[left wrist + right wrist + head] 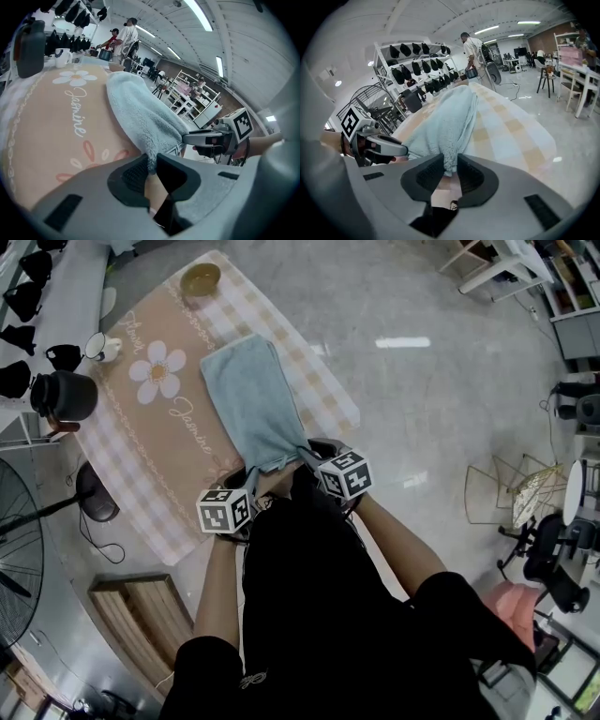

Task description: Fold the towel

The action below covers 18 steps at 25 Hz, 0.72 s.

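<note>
- A pale blue fluffy rectangular towel (246, 395) lies spread on a pink-and-cream checked counter cloth (141, 460). The cloth is printed with a white daisy and cursive lettering.
- The towel's long sides run away from the person. Its far end lies flat, and its near end narrows toward the two grippers.
- The left gripper (151, 165) has the towel's near left corner. Its dark ribbed fingers (133, 176) stand narrow, pinched on a tuft of the blue pile.
- The right gripper (450, 166) has the near right corner in the same way. Its fingers (429, 176) are drawn in close on the fabric between them.
- Both grippers sit just beside each other at the cloth's near edge, with the marker cubes facing up.
- The near edge of the towel seems raised slightly off the cloth, though the head view is too steep to be sure.
- A round brown bowl (201, 278) stands at the far end of the cloth, well apart from the towel.
- A black kettle (64, 395) and a white cup (101, 348) stand off the cloth's left side.
</note>
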Each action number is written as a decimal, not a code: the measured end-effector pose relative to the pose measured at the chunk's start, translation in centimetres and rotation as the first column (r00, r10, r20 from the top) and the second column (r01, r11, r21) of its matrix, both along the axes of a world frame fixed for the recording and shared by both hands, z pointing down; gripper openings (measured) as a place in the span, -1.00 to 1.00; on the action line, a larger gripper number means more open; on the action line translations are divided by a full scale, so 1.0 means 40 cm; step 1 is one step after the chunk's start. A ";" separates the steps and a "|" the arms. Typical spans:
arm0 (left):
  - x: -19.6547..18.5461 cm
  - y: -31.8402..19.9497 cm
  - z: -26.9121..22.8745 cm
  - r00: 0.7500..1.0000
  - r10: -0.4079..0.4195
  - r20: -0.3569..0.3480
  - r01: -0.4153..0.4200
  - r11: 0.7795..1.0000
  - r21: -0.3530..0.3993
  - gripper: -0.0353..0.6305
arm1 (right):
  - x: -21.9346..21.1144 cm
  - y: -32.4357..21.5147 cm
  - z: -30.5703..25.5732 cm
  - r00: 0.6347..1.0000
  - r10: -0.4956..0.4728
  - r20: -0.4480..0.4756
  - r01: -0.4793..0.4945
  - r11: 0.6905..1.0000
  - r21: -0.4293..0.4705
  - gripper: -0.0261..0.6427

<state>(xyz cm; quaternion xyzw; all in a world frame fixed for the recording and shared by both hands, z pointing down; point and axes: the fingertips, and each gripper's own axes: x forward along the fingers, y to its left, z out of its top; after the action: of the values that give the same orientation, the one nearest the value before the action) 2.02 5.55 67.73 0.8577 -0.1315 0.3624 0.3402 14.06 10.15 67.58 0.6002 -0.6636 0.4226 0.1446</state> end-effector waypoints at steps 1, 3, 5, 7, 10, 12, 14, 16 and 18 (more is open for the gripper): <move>-0.005 0.008 -0.001 1.000 0.008 0.002 -0.008 1.000 -0.002 -0.72 | -0.006 0.008 -0.001 1.000 -0.004 -0.001 0.004 1.000 -0.003 -0.67; -0.015 0.027 -0.004 1.000 0.017 0.000 -0.017 1.000 -0.009 -0.72 | -0.016 0.023 -0.002 1.000 -0.011 -0.006 0.011 1.000 -0.013 -0.67; -0.023 0.042 -0.008 1.000 0.020 -0.005 -0.020 1.000 -0.011 -0.72 | -0.024 0.035 -0.005 1.000 -0.024 -0.018 0.023 0.999 -0.025 -0.67; -0.031 0.051 -0.018 1.000 0.021 -0.011 -0.021 1.000 -0.012 -0.73 | -0.032 0.042 -0.015 0.999 -0.038 -0.027 0.037 0.999 -0.032 -0.68; -0.040 0.051 -0.050 0.999 0.022 -0.024 -0.022 1.000 -0.002 -0.73 | -0.044 0.046 -0.042 0.999 -0.042 -0.020 0.041 0.999 -0.031 -0.68; -0.042 0.044 -0.074 0.999 0.024 -0.038 -0.023 1.000 0.010 -0.73 | -0.048 0.044 -0.064 0.999 -0.041 -0.011 0.040 0.999 -0.023 -0.68; -0.046 0.036 -0.094 0.998 0.018 -0.052 -0.018 1.000 0.015 -0.73 | -0.051 0.037 -0.090 0.999 -0.039 -0.007 0.039 0.999 -0.009 -0.68; -0.051 0.025 -0.111 0.998 0.007 -0.063 -0.006 1.000 0.016 -0.73 | -0.055 0.025 -0.117 0.999 -0.034 -0.001 0.034 0.999 0.010 -0.68; -0.054 0.011 -0.128 0.997 -0.009 -0.078 0.010 1.000 0.014 -0.74 | -0.057 0.012 -0.143 1.000 -0.030 0.011 0.029 0.999 0.023 -0.68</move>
<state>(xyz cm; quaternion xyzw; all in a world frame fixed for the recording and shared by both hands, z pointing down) -0.13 5.97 62.59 0.8729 -0.1247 0.3263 0.3407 11.77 10.63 61.87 0.5895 -0.6780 0.4161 0.1402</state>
